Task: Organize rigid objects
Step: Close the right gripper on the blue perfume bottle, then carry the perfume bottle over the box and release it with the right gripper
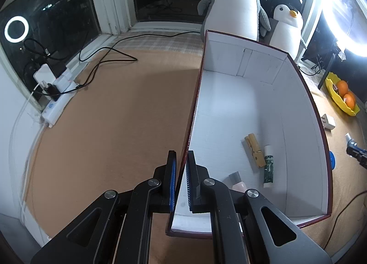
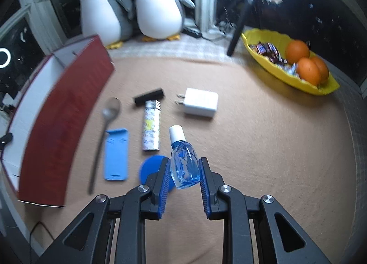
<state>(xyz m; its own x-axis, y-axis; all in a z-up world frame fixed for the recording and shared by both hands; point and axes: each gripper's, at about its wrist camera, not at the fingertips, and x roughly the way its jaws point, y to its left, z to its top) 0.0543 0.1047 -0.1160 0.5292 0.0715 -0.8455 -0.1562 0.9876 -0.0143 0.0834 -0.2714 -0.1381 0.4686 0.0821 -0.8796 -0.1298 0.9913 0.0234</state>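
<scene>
Left gripper (image 1: 181, 167) is closest in its own view, jaws narrow, pinching the near-left wall of the red box (image 1: 305, 94), one pad outside, one inside. Box interior is white; on its floor lie a wooden clothespin (image 1: 254, 150), a green-labelled tube (image 1: 268, 165) touching it, and a small pink bottle (image 1: 238, 182) close to the right finger.

Right wrist view: right gripper (image 2: 184, 170) clamps a clear blue bottle (image 2: 183, 165) with white cap pointing away. Blue disc (image 2: 149, 167) sits just left of the fingers. Beyond, on the tan mat (image 2: 263, 149): blue case (image 2: 116, 154), spoon (image 2: 107, 131), lighter (image 2: 151, 126), black bar (image 2: 149, 96), white charger (image 2: 200, 102). Box stands at left.
</scene>
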